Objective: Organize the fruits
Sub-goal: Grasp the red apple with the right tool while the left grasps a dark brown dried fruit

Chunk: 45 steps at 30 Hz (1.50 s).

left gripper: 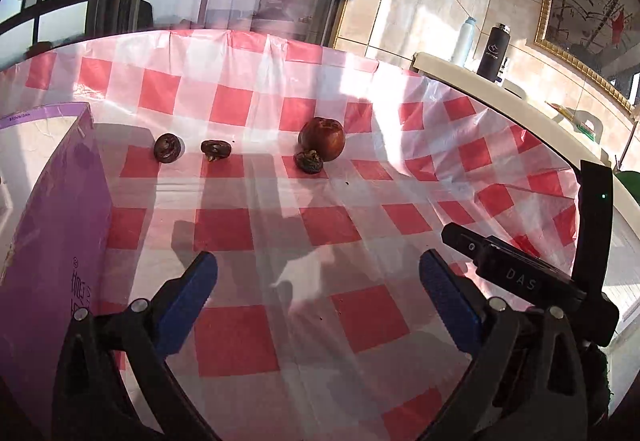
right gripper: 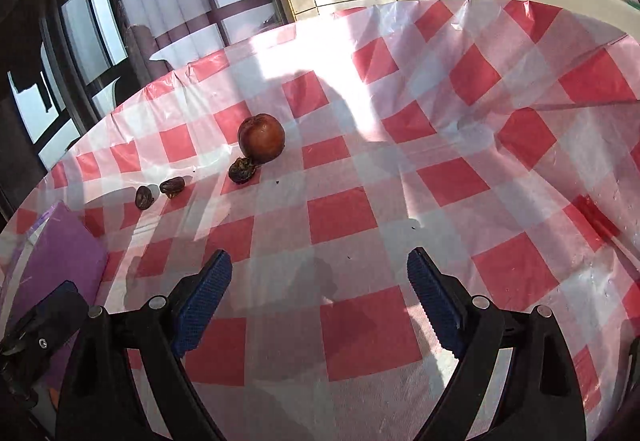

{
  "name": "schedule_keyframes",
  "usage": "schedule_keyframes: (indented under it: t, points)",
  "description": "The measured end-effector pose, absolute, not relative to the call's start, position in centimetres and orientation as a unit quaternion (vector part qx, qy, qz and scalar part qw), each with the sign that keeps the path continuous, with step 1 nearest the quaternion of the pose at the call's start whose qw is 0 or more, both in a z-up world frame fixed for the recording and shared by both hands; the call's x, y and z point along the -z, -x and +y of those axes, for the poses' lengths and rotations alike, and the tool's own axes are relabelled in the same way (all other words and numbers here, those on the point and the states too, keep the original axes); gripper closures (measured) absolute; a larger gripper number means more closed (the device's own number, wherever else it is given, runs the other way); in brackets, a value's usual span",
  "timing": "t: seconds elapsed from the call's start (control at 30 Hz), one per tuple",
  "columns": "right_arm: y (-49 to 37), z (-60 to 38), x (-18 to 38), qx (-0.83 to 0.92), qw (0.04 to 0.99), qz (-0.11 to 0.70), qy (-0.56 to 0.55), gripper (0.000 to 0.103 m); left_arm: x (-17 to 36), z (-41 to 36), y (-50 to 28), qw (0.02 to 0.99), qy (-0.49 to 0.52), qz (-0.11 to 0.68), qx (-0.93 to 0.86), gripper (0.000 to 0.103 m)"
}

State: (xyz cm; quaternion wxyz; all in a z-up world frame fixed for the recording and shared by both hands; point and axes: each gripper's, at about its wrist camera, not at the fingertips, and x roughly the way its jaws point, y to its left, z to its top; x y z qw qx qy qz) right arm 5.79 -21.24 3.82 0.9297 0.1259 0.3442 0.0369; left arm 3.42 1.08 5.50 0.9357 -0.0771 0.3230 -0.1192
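Note:
A round reddish-brown fruit sits on the red-and-white checked tablecloth, with a small dark wrinkled fruit touching its near side. Two more small dark fruits lie to the left. A purple box stands at the left. My left gripper is open and empty, well short of the fruits. In the right wrist view the round fruit, the small one beside it, two others and the purple box show. My right gripper is open and empty.
A white table behind the cloth carries a black bottle and a white bottle. A window lies beyond the far edge. The other gripper's black body shows at the right of the left wrist view.

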Motion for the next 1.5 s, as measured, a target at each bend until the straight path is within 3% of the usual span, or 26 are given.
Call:
schedule_keyframes:
  t: [0.2, 0.87, 0.97, 1.07, 1.1, 1.5]
  points:
    - [-10.1, -20.1, -2.3, -0.065, 0.919, 0.374, -0.108, 0.017, -2.3, 2.6, -5.7, 0.927, 0.123, 0.339, 0.101, 0.002]
    - [-29.6, -12.8, -1.8, -0.056, 0.907, 0.402, -0.110, 0.017, -2.5, 4.0, -5.6, 0.919, 0.167, 0.342, 0.099, 0.002]
    - [-31.3, -12.0, -1.0, -0.034, 0.895, 0.436, -0.088, 0.023, -2.4, 4.3, -5.7, 0.918, 0.177, 0.341, 0.097, 0.002]
    - [-31.3, -10.6, -1.1, -0.020, 0.896, 0.443, -0.036, 0.029, -2.3, 4.5, -5.8, 0.916, 0.185, 0.342, 0.092, 0.002]
    - [-30.9, -10.3, -1.2, -0.030, 0.898, 0.438, -0.029, 0.040, -2.3, 4.6, -5.8, 0.916, 0.187, 0.342, 0.092, 0.002]
    - [-15.6, -19.1, -2.3, -0.049, 0.907, 0.397, -0.132, 0.040, -2.3, 4.4, -5.9, 0.916, 0.183, 0.345, 0.086, 0.002]
